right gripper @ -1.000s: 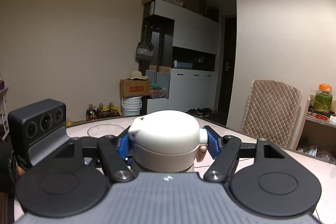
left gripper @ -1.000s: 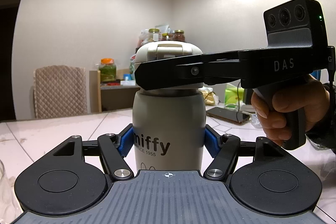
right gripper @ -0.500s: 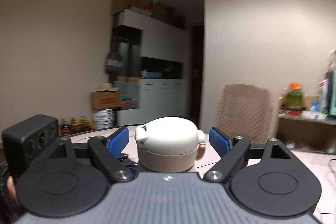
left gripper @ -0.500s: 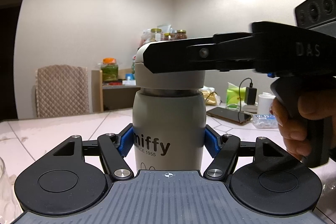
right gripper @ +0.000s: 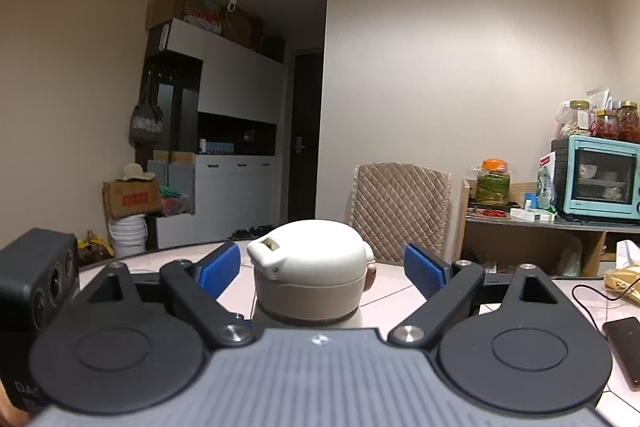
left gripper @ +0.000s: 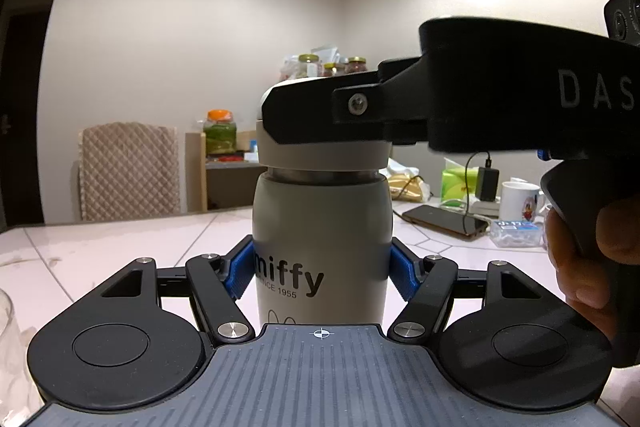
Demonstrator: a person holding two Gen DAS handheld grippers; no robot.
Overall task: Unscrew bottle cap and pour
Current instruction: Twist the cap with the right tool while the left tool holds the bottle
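Note:
A beige "miffy" bottle stands upright on the white tiled table. My left gripper is shut on the bottle's body, its blue pads pressed to both sides. The bottle's cream cap is on the bottle, with a strip of metal neck showing under it. My right gripper is level with the cap and open, its blue pads apart from the cap on either side. In the left wrist view the right gripper's dark finger crosses in front of the cap.
A glass rim shows at the far left edge. A phone with a cable, a tissue box, a white mug and a small box lie at the back right. A quilted chair stands behind the table.
My right gripper has let go of the cap and opened. It has swung round the cap, so the room behind has shifted. The left gripper and bottle have stayed still.

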